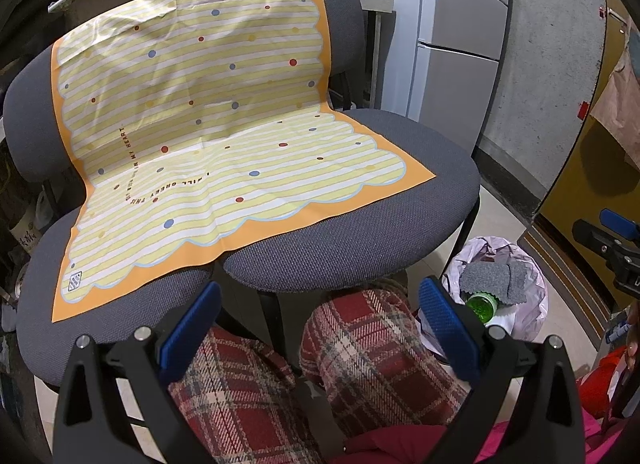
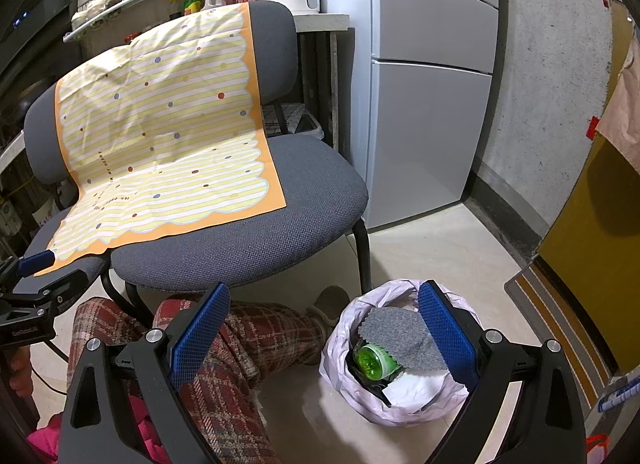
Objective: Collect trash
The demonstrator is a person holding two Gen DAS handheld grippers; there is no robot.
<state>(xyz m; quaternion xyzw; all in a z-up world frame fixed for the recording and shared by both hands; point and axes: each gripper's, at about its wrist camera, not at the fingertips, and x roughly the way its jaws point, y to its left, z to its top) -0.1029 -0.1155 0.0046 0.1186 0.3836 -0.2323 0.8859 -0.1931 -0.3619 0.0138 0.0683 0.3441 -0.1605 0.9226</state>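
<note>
Both claws are held wide apart and empty: left claw [image 1: 320, 328] over plaid knees, right claw [image 2: 324, 338] beside the lined trash bin [image 2: 400, 410] on the floor. A green bottle [image 2: 374, 362], grey cloth [image 2: 400, 334] and white paper [image 2: 416, 386] are seen inside the bin.

A cloth [image 2: 160, 144] drapes over the back and seat of a chair [image 2: 256, 240] at frame centre-left. At lower right, a lined trash bin [image 2: 400, 404] stands on the floor [image 2: 440, 240], holding a bottle [image 2: 374, 362] beside a rag [image 2: 400, 332]. A refrigerator [image 2: 432, 104] stands behind, at upper right.
</note>
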